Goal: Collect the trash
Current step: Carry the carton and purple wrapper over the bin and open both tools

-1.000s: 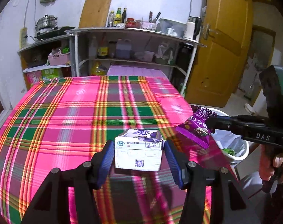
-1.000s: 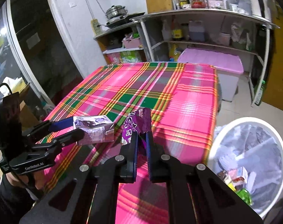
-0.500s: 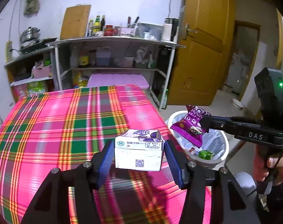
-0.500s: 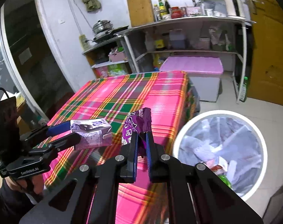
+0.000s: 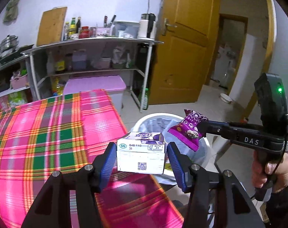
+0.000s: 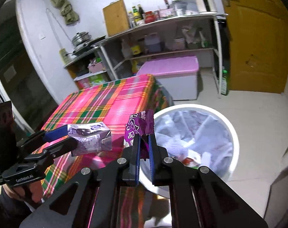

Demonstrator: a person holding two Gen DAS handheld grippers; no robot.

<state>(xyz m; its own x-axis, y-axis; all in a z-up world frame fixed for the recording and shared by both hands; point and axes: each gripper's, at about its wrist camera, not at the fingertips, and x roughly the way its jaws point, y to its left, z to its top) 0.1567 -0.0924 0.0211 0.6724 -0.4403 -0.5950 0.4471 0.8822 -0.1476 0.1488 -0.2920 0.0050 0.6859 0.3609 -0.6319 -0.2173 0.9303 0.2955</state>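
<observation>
My left gripper (image 5: 142, 158) is shut on a white and purple milk carton (image 5: 141, 153), held in the air over the right edge of the table with the plaid cloth (image 5: 49, 136). The carton also shows in the right wrist view (image 6: 90, 139). My right gripper (image 6: 144, 142) is shut on a purple snack wrapper (image 6: 139, 126) and holds it above the near rim of a white bin (image 6: 233, 131) lined with a clear bag. In the left wrist view the wrapper (image 5: 187, 130) hangs over the bin (image 5: 153, 116), to the right of the carton.
The bin stands on the floor by the table's right side and holds several pieces of trash (image 6: 189, 159). A metal shelf unit (image 5: 98, 43) with bottles, a pink-lidded box (image 5: 94, 84) and a yellow door (image 5: 181, 43) are behind.
Both grippers have swung to the right, off the table towards the bin, each keeping its item. The wrapper now hangs over the bin and the carton is at the table's right edge.
</observation>
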